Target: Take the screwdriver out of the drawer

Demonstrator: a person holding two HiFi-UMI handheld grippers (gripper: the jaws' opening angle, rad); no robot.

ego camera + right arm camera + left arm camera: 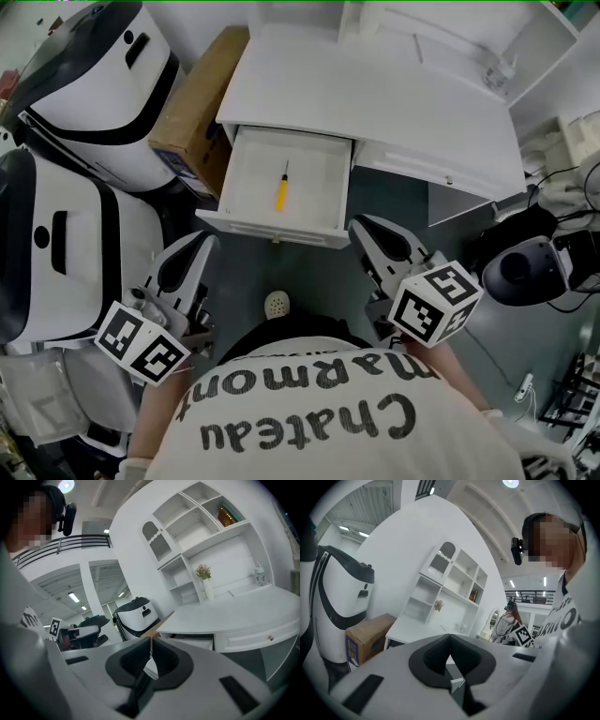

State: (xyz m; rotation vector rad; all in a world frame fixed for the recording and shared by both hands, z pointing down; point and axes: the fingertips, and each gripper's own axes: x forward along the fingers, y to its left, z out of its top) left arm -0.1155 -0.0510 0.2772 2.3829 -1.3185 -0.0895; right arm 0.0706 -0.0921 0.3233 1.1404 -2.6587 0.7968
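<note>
Shirt (319, 441) fills 6 o'clock, nearest cam. Left gripper (192, 251) and right gripper (373, 236): both sets of jaws pressed together, nothing btwn them, tips aimed at 12. Just beyond is the open drawer (246, 183) of a white desk (394, 103). Screwdriver (281, 190) lies flat mid-drawer, shaft to 12, yellow handle to 6. Prob light, stiff, round so may roll. Pinch across handle, spread jaws first.

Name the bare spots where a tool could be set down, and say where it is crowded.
The desk top is mostly bare across its middle. The drawer is free on both sides of the screwdriver. Crowded: left of the desk, a cardboard box and white machines.
</note>
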